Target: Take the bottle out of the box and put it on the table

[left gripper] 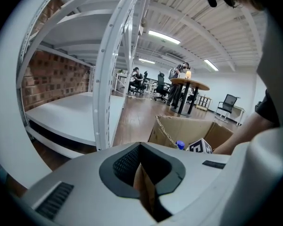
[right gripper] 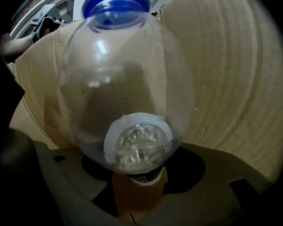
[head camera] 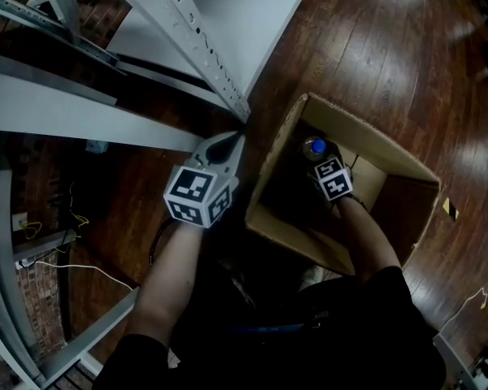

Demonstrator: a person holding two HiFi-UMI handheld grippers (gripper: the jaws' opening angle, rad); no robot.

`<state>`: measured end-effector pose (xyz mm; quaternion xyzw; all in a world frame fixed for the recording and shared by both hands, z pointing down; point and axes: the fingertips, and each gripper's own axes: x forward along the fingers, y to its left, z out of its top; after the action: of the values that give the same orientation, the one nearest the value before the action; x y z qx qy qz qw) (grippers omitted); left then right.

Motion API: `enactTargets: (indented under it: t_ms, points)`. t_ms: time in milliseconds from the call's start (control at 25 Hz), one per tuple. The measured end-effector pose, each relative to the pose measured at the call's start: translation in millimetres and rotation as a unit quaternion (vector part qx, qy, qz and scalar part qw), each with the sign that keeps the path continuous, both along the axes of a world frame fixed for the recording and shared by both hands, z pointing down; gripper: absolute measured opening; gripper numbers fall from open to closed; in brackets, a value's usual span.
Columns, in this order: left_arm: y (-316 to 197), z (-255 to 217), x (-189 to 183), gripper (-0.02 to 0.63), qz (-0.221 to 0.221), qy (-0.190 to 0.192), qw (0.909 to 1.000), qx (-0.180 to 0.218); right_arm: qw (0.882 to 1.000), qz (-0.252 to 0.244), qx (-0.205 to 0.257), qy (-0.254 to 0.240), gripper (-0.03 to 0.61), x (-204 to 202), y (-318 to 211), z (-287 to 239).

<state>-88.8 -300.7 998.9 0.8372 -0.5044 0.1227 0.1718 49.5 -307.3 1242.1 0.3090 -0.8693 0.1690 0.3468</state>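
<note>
My right hand-held gripper [right gripper: 140, 173] is down inside the cardboard box [head camera: 274, 154]. Its jaws are wide around the lower body of 1 clear plastic bottle [right gripper: 127, 79] and seem to press on it. The bottle stands directly ahead of the jaws, long axis roughly upright, blue cap [right gripper: 115, 1] on top, apparently empty. Box walls close in behind it, so the way out looks straight up. Beyond the rim, my left hand-held gripper [head camera: 230, 146] hangs outside the box, jaws together, holding nothing.
</note>
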Motion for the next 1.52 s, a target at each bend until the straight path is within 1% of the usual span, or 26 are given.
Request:
enactTargets:
  t_ms: [80,160,280,440,520,560,640,720,800,880,1000,1200,1360,1520]
  points:
    - [1,2,8,-0.006,0.016,-0.014,0.9998,0.003,1.0,-0.011,0.002,-0.001,0.273,-6,5,-2]
    - [1,1,14,-0.006,0.027,-0.01,0.9996,0.006,1.0,-0.021,0.004,-0.009,0.27,-13,10,-9]
    - [-4,-4,18,-0.006,0.031,0.005,0.9995,0.011,0.999,-0.028,0.012,-0.025,0.269,-19,9,-29]
    - [-8,-7,17,-0.006,0.03,-0.005,0.9994,0.016,0.999,-0.025,0.025,-0.034,0.27,-15,9,-66]
    - [-7,-10,13,-0.006,0.018,-0.007,0.9998,0.01,0.999,-0.018,0.028,-0.034,0.27,-9,13,-93]
    - [-5,-14,10,-0.006,0.005,-0.003,1.0,0.003,0.999,-0.011,0.027,-0.034,0.27,-4,15,-110]
    - [2,-30,6,-0.007,-0.031,0.012,0.9993,-0.015,0.999,0.003,0.025,-0.035,0.27,7,21,-150]
    - [9,-54,8,-0.008,-0.051,0.004,0.998,-0.036,0.999,0.01,0.024,-0.03,0.27,21,29,-196]
    - [13,-90,14,-0.006,-0.05,-0.007,0.9975,-0.05,0.999,0.023,0.022,-0.027,0.27,34,35,-246]
    - [15,-138,22,-0.006,-0.043,0.001,0.9976,-0.055,0.999,0.037,0.019,-0.024,0.27,44,43,-297]
    - [24,-223,36,-0.006,-0.025,0.003,0.9982,-0.053,0.999,0.037,0.018,-0.013,0.27,56,65,-381]
    - [30,-366,63,-0.006,0.013,-0.02,0.9993,-0.03,0.999,0.041,0.031,-0.001,0.27,78,79,-525]
    - [45,-466,75,-0.006,0.032,-0.013,0.9992,-0.02,0.998,0.043,0.036,-0.01,0.27,86,100,-629]
    - [71,-550,81,-0.006,0.04,-0.001,0.9992,0.004,0.998,0.011,0.053,-0.008,0.272,90,128,-708]
